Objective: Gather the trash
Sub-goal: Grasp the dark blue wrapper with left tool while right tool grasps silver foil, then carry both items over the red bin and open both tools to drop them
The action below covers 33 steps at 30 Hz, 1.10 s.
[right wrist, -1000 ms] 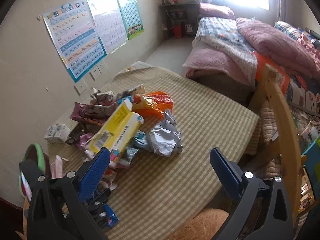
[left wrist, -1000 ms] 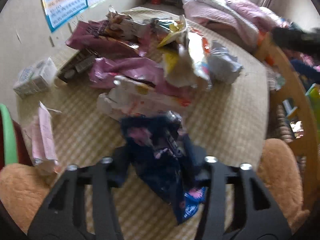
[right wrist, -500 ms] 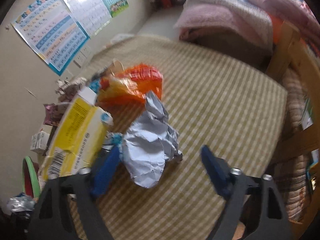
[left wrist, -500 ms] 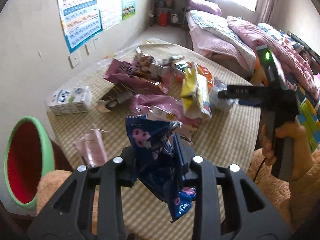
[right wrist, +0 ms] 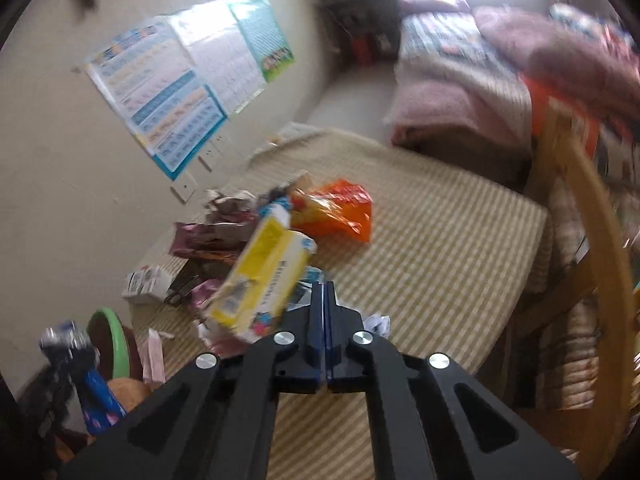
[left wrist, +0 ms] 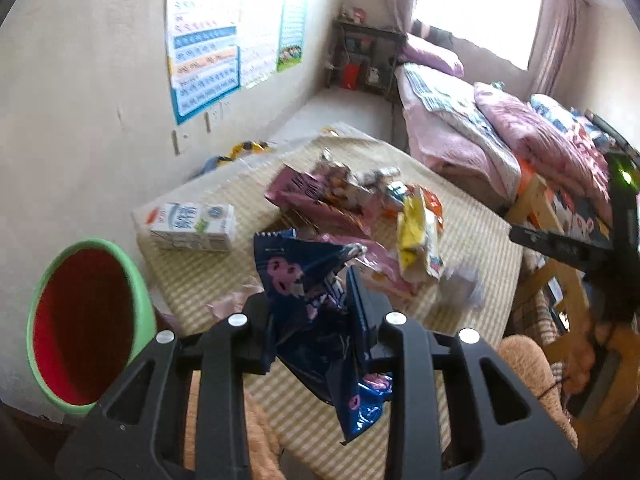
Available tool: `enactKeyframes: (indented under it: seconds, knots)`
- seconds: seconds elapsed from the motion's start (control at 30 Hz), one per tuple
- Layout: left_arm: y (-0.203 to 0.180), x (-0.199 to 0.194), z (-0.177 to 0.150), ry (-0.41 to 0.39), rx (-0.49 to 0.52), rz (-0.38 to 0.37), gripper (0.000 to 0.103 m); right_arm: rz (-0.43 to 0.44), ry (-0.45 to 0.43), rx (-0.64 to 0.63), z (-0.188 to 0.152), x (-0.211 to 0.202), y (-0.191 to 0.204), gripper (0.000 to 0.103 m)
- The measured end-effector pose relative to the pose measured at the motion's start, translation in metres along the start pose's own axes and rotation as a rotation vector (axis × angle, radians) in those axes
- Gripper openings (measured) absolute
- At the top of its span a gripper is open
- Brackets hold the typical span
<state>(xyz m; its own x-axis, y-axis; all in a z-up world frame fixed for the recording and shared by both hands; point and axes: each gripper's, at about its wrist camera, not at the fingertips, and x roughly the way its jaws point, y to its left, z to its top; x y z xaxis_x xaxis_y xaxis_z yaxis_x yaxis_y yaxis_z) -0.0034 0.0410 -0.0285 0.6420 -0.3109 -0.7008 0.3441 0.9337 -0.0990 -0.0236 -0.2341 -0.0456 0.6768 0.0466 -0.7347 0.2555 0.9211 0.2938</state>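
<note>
**A:** What's each claw holding?

**B:** The left claw (left wrist: 312,320) is clamped on the blue wrapper (left wrist: 296,276). Its jaws have just been closing tighter. The wrapper is pinched mid-sheet, with its top standing above the fingers and its tail hanging below them. The right claw (right wrist: 324,320) has just been closing too. Its pads meet and I see nothing between them. A crumpled paper (right wrist: 378,323) peeks out just right of its tips, apparently missed.

**A:** So the wrapper goes to the bin?

**B:** That's my guess. The bin (left wrist: 141,292) sits down and left of the left claw, with its mouth tipped this way. I'd swing left until the hanging tail is over the mouth, then release, because a light foil sheet can drift or catch the rim. The right claw should reopen and straddle the paper before it pinches again.

**A:** And what's on the surface?

**B:** There's a checked cloth (right wrist: 440,248) with the pile (right wrist: 264,276) ahead of both claws. A carton (left wrist: 188,222) lies ahead-left of the left claw, near the wall.

**A:** What about the room?

**B:** Posters (left wrist: 204,60) hang on the wall to the left. A bed (left wrist: 460,132) with pink covers stands beyond the cloth, under a bright window (left wrist: 480,8).
</note>
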Motion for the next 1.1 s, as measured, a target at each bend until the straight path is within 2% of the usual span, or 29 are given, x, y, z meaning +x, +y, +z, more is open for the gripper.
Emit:
enactKeyframes:
  seconds: [0.03, 0.1, 0.17, 0.33, 0.47, 0.57, 0.6, 0.67, 0.77, 0.97, 1.1]
  knots:
    - [0.001, -0.002, 0.001, 0.001, -0.004, 0.002, 0.029, -0.019, 0.004, -0.015, -0.002, 0.001, 0.003, 0.002]
    - [0.005, -0.004, 0.000, 0.003, -0.007, -0.002, 0.029, -0.040, 0.031, 0.003, -0.005, 0.011, -0.001, 0.016]
    - [0.006, -0.010, -0.001, -0.003, 0.005, 0.002, 0.029, -0.007, 0.104, 0.060, -0.011, 0.026, -0.012, 0.059]
    - [0.014, -0.012, -0.005, -0.002, -0.003, 0.011, 0.029, -0.026, 0.219, 0.105, -0.034, 0.046, -0.015, 0.076]
    - [0.016, -0.008, -0.006, 0.020, -0.010, 0.015, 0.029, -0.050, 0.299, 0.129, -0.044, 0.072, -0.017, 0.081]
    - [0.017, -0.009, -0.006, 0.018, -0.005, 0.021, 0.029, -0.006, 0.348, 0.163, -0.050, 0.090, -0.022, 0.080]
    - [0.017, -0.009, -0.006, 0.017, -0.004, 0.023, 0.029, 0.011, 0.352, 0.171, -0.052, 0.093, -0.022, 0.077]
    - [0.018, -0.009, -0.005, 0.015, -0.003, 0.031, 0.029, 0.062, 0.333, 0.178, -0.051, 0.088, -0.018, 0.050]
    - [0.022, -0.008, -0.006, 0.018, -0.012, 0.048, 0.029, 0.024, 0.280, 0.114, -0.046, 0.069, -0.004, 0.046]
    - [0.032, -0.014, -0.004, -0.002, -0.017, 0.066, 0.029, 0.072, 0.164, 0.063, -0.035, 0.020, 0.026, 0.046]
    - [0.044, -0.022, 0.000, -0.029, -0.015, 0.114, 0.029, 0.133, 0.088, -0.048, -0.026, -0.006, 0.078, 0.046]
